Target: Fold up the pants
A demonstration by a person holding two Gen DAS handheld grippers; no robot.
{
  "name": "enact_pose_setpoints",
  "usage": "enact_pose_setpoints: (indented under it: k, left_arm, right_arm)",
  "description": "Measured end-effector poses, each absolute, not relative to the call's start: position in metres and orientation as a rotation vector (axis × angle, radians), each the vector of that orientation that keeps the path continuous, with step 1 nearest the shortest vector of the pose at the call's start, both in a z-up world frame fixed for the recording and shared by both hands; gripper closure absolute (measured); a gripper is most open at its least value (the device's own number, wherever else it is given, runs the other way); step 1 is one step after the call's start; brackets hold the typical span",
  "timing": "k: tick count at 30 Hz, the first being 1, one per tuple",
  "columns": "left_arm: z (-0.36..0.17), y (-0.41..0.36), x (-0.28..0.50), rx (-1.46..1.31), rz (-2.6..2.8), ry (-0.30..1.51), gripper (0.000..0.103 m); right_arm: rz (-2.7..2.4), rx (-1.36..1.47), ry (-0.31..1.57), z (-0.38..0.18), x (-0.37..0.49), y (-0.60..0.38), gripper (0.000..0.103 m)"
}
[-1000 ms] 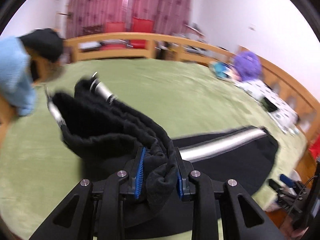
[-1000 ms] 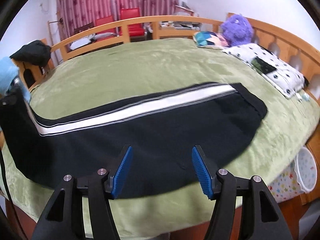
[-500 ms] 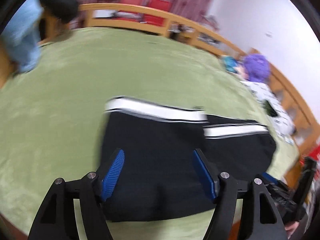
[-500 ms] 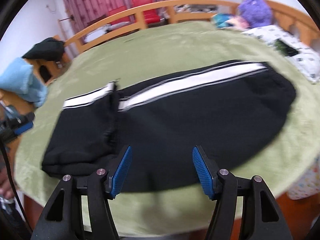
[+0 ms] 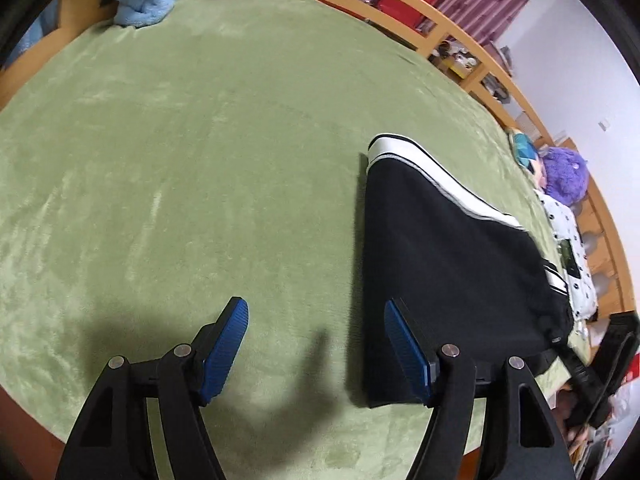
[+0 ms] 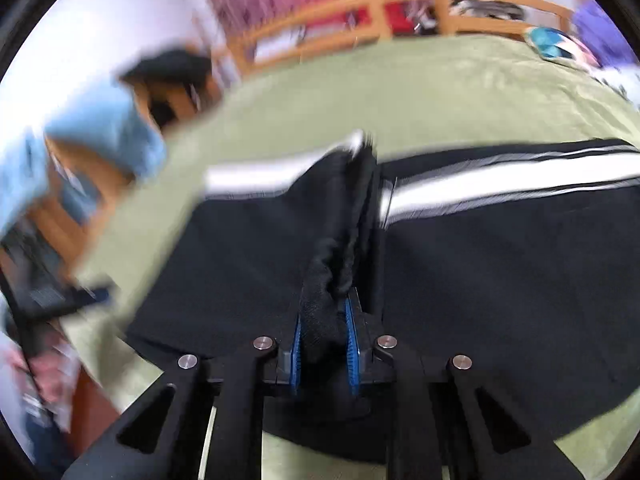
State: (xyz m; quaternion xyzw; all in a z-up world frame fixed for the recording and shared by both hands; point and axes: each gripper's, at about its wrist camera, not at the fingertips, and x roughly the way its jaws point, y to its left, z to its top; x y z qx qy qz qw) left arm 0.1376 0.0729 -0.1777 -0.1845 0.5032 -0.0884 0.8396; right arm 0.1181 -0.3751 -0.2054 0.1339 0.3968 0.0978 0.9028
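Observation:
Black pants (image 5: pixel 448 264) with a white side stripe lie folded over on the green bedspread (image 5: pixel 192 152). My left gripper (image 5: pixel 316 340) is open and empty over bare bedspread; its right finger is at the pants' near left edge. In the blurred right wrist view, my right gripper (image 6: pixel 324 344) is shut on a bunched fold of the pants (image 6: pixel 500 264), near the edge of the folded-over layer, which rises from the flat fabric.
A wooden bed rail (image 5: pixel 400 4) curves around the far side. A light blue garment (image 5: pixel 140 4) hangs at the far left. A purple plush toy (image 5: pixel 564 176) and a spotted pillow (image 5: pixel 568 236) lie at the right edge.
My left gripper let go of the pants leg end, opened, and moved left off the pants. My right gripper, open before, has shut on the folded edge.

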Motion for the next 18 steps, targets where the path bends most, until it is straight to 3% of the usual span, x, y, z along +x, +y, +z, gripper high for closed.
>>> enact_pose_setpoints:
  k: [3, 6, 7, 9, 10, 12, 13, 18]
  left_arm:
    - [-0.177, 0.064, 0.137, -0.387, -0.252, 1.054, 0.034]
    - [-0.18, 0.048, 0.144, -0.377, -0.312, 1.061, 0.034]
    - [-0.182, 0.043, 0.147, -0.366, -0.316, 1.072, 0.034]
    - [-0.184, 0.033, 0.15, -0.329, -0.321, 1.09, 0.034]
    - [-0.183, 0.031, 0.15, -0.321, -0.326, 1.089, 0.034]
    - [-0.182, 0.028, 0.153, -0.326, -0.327, 1.089, 0.034]
    - [-0.183, 0.028, 0.155, -0.338, -0.327, 1.092, 0.034]
    - [-0.187, 0.023, 0.16, -0.332, -0.318, 1.106, 0.034]
  right_arm:
    - [0.139, 0.28, 0.793, -0.194, 0.103, -0.396, 0.085]
    - [0.14, 0.298, 0.967, -0.234, 0.112, -0.394, 0.07]
    - [0.154, 0.302, 1.028, -0.252, 0.115, -0.39, 0.069]
    - [0.167, 0.29, 0.984, -0.25, 0.111, -0.389, 0.066]
    - [0.177, 0.298, 0.97, -0.243, 0.11, -0.391, 0.062]
    - [0.198, 0.354, 0.929, -0.231, 0.111, -0.399, 0.032]
    - [0.21, 0.377, 0.918, -0.232, 0.109, -0.401, 0.028]
    - [0.228, 0.368, 0.976, -0.256, 0.132, -0.383, 0.028]
